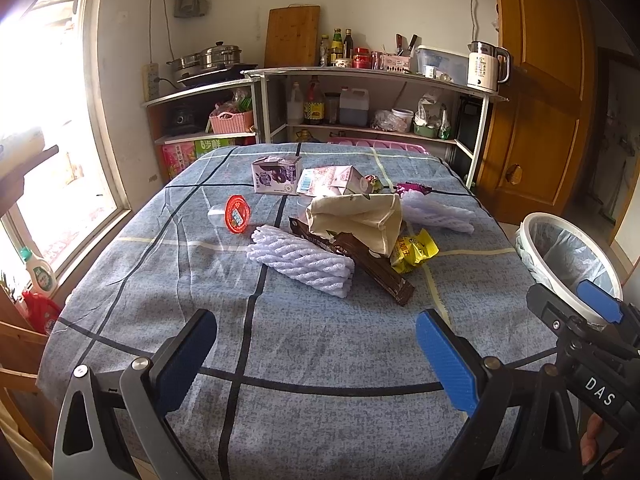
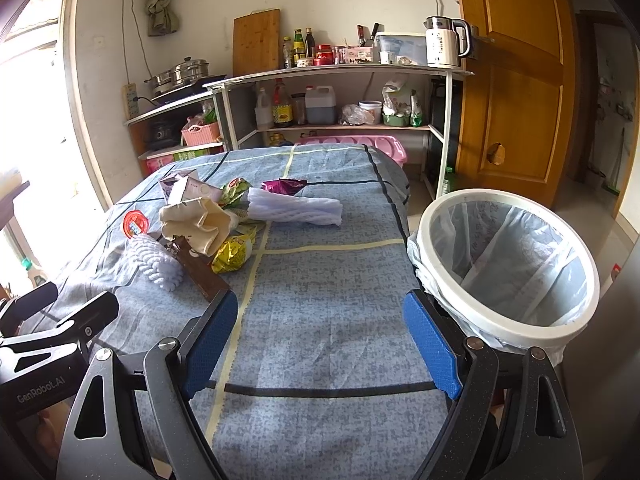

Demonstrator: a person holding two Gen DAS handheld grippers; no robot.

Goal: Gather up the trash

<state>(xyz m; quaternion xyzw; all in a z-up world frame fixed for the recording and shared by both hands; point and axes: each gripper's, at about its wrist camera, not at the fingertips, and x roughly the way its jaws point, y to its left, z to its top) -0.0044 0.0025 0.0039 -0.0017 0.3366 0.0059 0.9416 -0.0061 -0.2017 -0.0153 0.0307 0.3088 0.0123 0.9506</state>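
While both grippers hang over the near end of the tabletop [image 1: 320,344], neither holds anything: the left gripper [image 1: 316,356] has its blue-padded fingers [image 1: 448,360] spread wide apart, and the right gripper [image 2: 316,344] likewise has its fingers [image 2: 430,344] wide apart over bare checked cloth.

Trash lies in a loose heap toward the far middle of the tabletop. A white foam net [image 1: 300,260] lies nearest the left gripper, touching a long brown wrapper [image 1: 360,264] that runs diagonally beside it. A crumpled cream bag [image 1: 360,220] rests on the wrapper's far end, with a yellow packet [image 1: 414,250] just beside it on the right. A clear cup with a red lid [image 1: 236,214] lies on its side to the left of the heap. Behind stand a purple carton [image 1: 276,176] and a pink carton [image 1: 332,180], touching each other. A second foam net [image 2: 296,208] lies at the far right, with a magenta wrapper [image 2: 284,186] just behind it.

A white bin [image 2: 508,264] with a clear liner stands off the tabletop's right edge, just beside the right gripper.
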